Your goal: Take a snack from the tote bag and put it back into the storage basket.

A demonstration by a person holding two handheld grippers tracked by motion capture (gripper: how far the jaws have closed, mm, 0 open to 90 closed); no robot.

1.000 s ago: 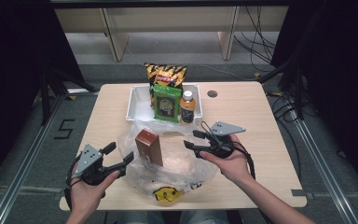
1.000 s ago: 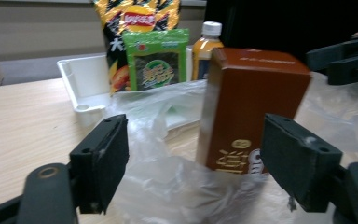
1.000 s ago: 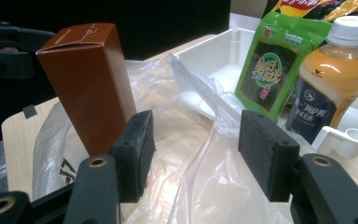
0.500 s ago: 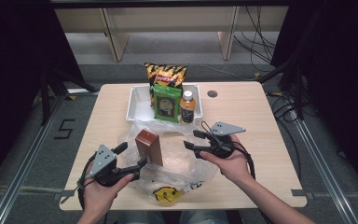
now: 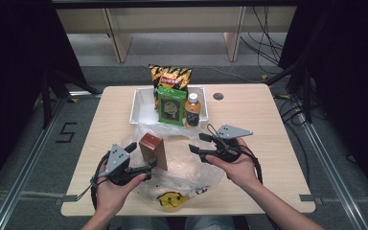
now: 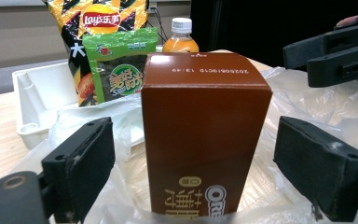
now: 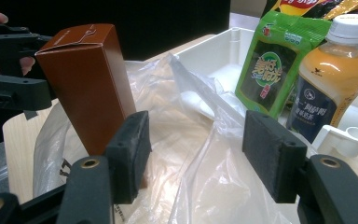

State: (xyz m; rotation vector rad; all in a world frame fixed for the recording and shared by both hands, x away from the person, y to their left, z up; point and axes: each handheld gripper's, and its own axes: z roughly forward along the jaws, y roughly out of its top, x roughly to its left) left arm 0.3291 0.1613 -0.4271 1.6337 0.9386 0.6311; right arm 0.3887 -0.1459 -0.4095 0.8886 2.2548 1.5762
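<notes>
A brown Oreo box (image 5: 153, 151) stands upright on a crumpled clear plastic bag (image 5: 191, 172) at the table's middle. My left gripper (image 5: 140, 158) sits at the box's near-left side. In the left gripper view the box (image 6: 200, 135) stands between the pads (image 6: 81, 168) with a gap on each side; the jaws have just been opening. My right gripper (image 5: 199, 143) hovers to the box's right, open. In its own view a raised fold of the bag (image 7: 205, 135) lies between the right gripper's (image 7: 200, 156) pads, untouched.
A white tray (image 5: 139, 108) at the back holds a Lay's chip bag (image 5: 170, 76), a green seaweed packet (image 5: 171, 106) and an orange drink bottle (image 5: 192, 109). A small hole (image 5: 218, 96) marks the tabletop at the back right. Bare wood lies to both sides.
My left hand has slid right and a little forward, bringing its jaws around the brown box. The right hand and the box have stayed put.
</notes>
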